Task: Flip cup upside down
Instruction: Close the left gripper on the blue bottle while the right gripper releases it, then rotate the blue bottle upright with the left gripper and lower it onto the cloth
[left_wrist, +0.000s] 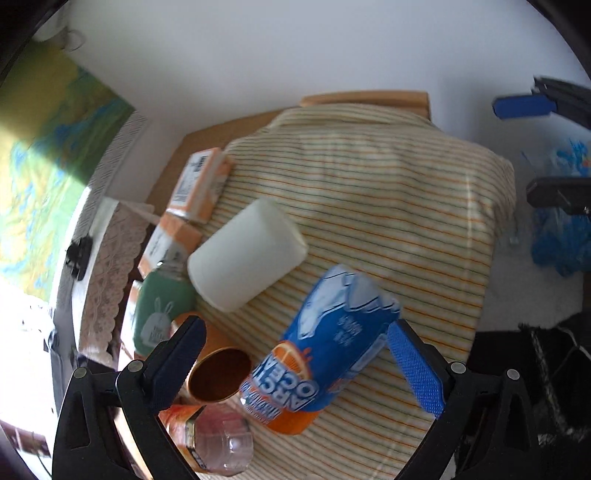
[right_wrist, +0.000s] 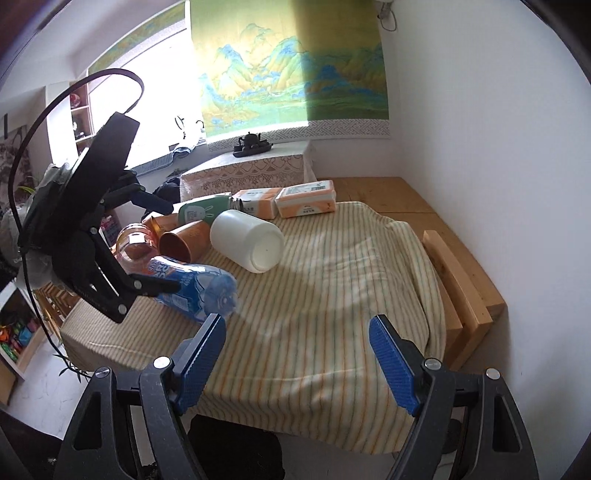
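Note:
An orange cup (left_wrist: 218, 373) lies on its side on the striped cloth (left_wrist: 369, 192), its dark mouth facing my left gripper; it also shows in the right wrist view (right_wrist: 184, 242). My left gripper (left_wrist: 295, 362) is open, jaws wide, straddling a blue and orange bottle (left_wrist: 328, 343) that lies between the fingers, with the cup by the left finger (left_wrist: 177, 365). In the right wrist view the left gripper (right_wrist: 96, 236) hangs over the bottle (right_wrist: 195, 288). My right gripper (right_wrist: 297, 354) is open and empty above the cloth's near edge.
A white jar (left_wrist: 245, 254) lies on its side mid-table. A green bottle (left_wrist: 162, 314), orange boxes (left_wrist: 199, 184) and a clear jar (left_wrist: 221, 446) crowd the left side. A wooden bench (right_wrist: 461, 280) and white wall stand to the right.

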